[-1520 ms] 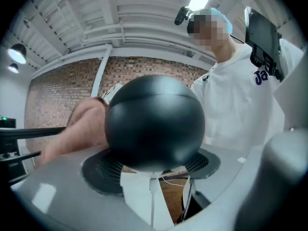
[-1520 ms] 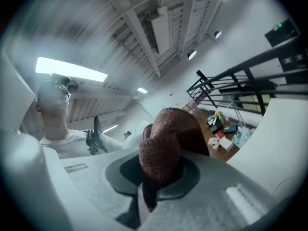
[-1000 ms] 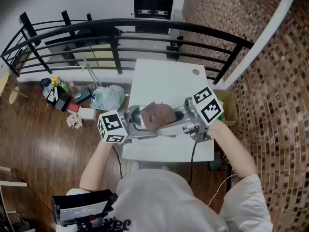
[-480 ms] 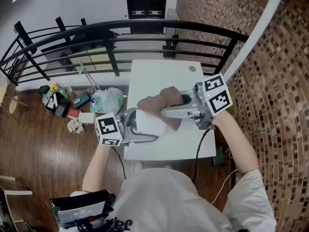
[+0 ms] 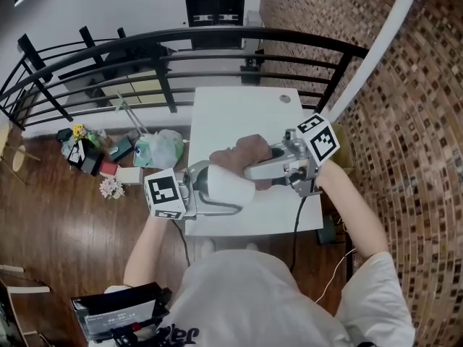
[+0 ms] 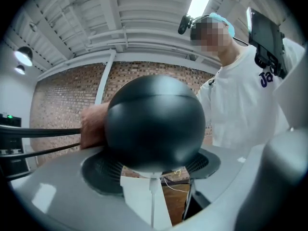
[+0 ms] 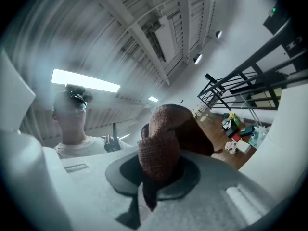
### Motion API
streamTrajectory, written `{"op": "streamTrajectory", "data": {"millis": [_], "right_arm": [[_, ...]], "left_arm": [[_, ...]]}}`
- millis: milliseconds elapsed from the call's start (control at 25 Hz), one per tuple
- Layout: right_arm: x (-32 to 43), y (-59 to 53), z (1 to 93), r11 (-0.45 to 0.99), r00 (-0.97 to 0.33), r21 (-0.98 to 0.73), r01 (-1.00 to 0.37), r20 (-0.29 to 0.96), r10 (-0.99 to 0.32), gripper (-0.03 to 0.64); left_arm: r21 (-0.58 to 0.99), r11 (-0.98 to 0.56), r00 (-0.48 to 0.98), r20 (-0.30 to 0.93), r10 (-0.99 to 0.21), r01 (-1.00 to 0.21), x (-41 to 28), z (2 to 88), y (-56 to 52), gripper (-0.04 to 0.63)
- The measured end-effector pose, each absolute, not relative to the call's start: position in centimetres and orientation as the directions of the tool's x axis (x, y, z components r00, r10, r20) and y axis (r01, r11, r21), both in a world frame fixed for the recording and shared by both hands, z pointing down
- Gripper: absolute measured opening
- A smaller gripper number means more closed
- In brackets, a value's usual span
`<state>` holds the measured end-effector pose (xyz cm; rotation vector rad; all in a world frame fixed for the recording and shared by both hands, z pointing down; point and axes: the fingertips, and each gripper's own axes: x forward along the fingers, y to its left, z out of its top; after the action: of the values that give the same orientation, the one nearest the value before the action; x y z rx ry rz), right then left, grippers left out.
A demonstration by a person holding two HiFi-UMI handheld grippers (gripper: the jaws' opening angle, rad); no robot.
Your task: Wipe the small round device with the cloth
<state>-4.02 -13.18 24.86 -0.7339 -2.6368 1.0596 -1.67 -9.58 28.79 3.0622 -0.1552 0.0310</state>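
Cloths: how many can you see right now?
1. The cloth is pinched in the right gripper and lies against the device, which the left gripper holds over the table. The floor clutter is too small to rule out another.

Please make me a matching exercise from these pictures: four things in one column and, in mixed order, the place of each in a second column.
Things:
1 device
2 cloth
3 table
4 railing

Places:
A held in the right tongs
B beyond the table's far edge
C held in the left tongs
D under both tongs

Pairs: 1-C, 2-A, 3-D, 4-B
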Motion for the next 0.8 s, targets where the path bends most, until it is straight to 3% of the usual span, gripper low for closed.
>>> {"op": "streamTrajectory", "data": {"millis": [320, 440, 600, 800], "right_arm": [[-4.6, -6.8, 26.4, 0.724, -0.791, -0.591, 0.355, 0.224, 0.570, 0.025], [-4.9, -5.4, 28.3, 0.729, -0.761, -0.590, 0.347, 0.277, 0.586, 0.025], [-3.2, -7.8, 24.8, 0.732, -0.819, -0.552, 0.399, 0.143, 0.555, 0.026], [-1.8, -15.8, 23.0, 0.795, -0.930, -0.556, 0.242, 0.101, 0.354, 0.026]], "left_arm": [[0.183, -0.946, 0.962, -0.001, -0.273, -0.268, -2.9, 30.0, -13.2, 0.393], [0.184, -0.942, 0.959, 0.013, -0.284, -0.282, -3.2, 30.6, -13.5, 0.393], [0.144, -0.970, 0.979, -0.008, -0.202, -0.198, -2.6, 29.6, -11.6, 0.393], [0.085, -0.995, 0.995, -0.069, -0.065, -0.059, -1.5, 28.0, -9.0, 0.393]]}}
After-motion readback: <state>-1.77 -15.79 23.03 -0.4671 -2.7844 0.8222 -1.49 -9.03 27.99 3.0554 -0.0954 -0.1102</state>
